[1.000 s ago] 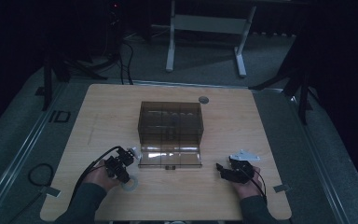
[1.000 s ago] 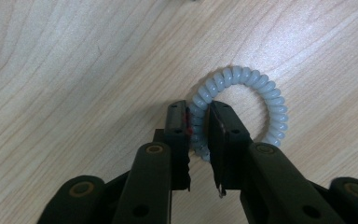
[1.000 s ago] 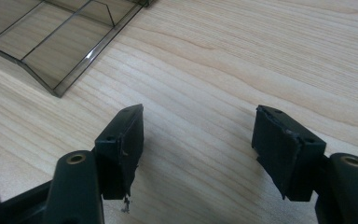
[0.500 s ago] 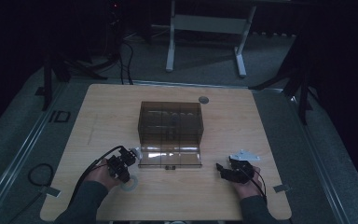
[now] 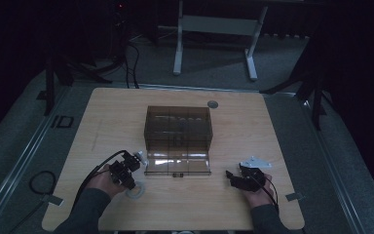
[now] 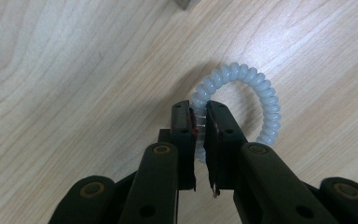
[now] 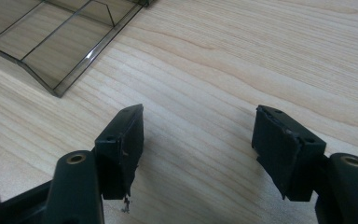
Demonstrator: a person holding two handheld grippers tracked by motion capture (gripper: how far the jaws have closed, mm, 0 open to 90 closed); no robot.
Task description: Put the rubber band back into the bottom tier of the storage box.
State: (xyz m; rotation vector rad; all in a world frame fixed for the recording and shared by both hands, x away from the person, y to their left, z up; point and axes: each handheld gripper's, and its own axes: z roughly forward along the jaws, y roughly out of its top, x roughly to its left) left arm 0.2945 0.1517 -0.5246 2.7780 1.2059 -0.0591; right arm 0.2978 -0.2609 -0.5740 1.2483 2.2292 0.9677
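My left claw (image 6: 200,116) is pinched on the near-left arc of a white spiral hair tie (image 6: 242,105), which lies flat on the wooden desk (image 5: 272,126) just near-left of the box. My right claw (image 7: 198,135) gapes wide and holds nothing, low over bare wood at the near right. Between them I see the smoky clear plastic organiser box (image 5: 177,129), its lid (image 5: 177,164) folded open toward me onto the desk.

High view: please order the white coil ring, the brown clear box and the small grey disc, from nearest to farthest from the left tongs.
1. White coil ring, under the left tongs.
2. Brown clear box, mid-table, to their right.
3. Small grey disc, near the far edge.
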